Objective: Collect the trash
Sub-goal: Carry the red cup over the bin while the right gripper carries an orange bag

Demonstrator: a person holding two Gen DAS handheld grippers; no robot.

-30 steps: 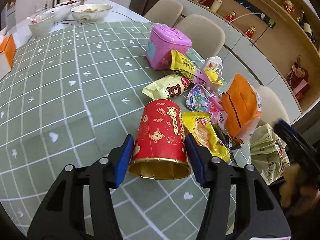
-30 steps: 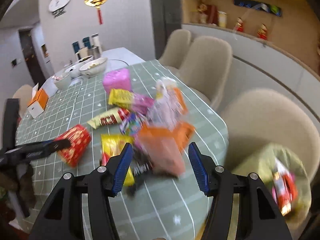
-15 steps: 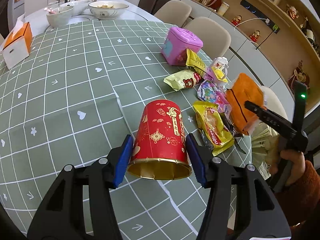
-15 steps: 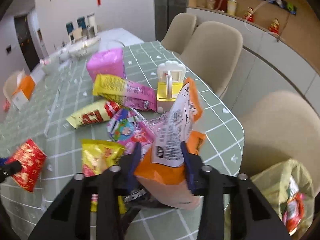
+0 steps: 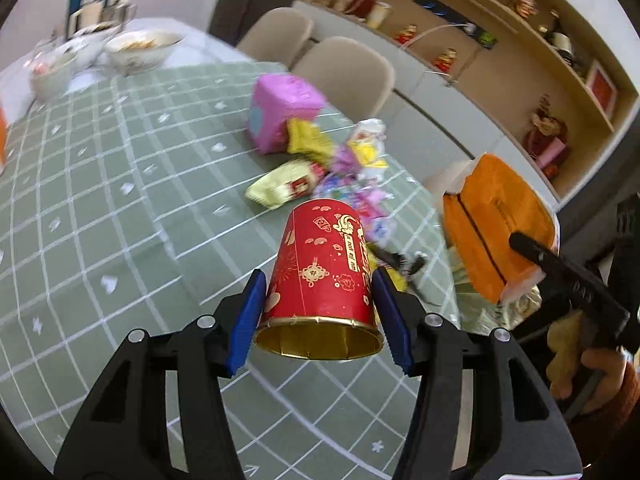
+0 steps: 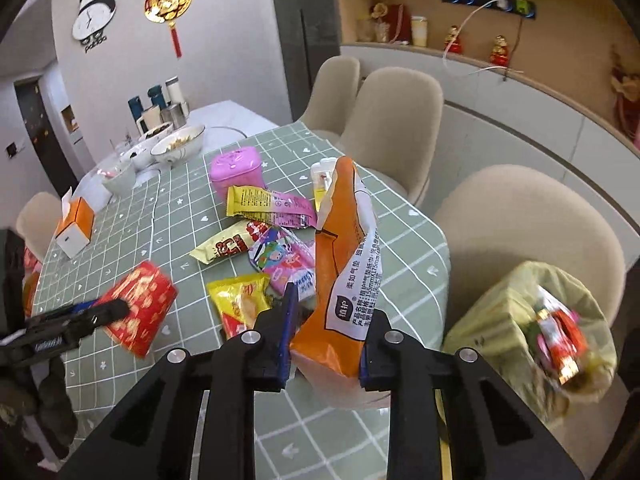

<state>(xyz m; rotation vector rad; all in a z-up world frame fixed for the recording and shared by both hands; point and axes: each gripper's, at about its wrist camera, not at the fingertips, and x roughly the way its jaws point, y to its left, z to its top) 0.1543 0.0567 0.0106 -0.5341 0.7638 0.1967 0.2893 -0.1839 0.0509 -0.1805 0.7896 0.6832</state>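
Showing two grips at once: the left hand-held gripper [image 5: 320, 312] has its blue pads pressed on both sides of a red paper cup [image 5: 320, 268], gold-lined mouth toward the camera, gold festive motifs and a column of unreadable characters on its wall. The cup is tilted and appears clear of the green checked worktop [image 5: 100, 200]. The right hand-held gripper [image 6: 326, 336], pointing downward, is closing its jaws on an orange-and-white pouch [image 6: 340, 264] that stands upright between them; its white panel carries Chinese print and a small dark square logo. Ahead of that gripper lie a yellow snack bag [image 6: 240, 304], a pink wrapper [image 6: 284, 260] and a yellow-and-pink packet [image 6: 268, 204]. To its right a lined trash bag [image 6: 520, 320] holds wrappers beside a chair. A wall clock [image 6: 94, 16] reads "panda"
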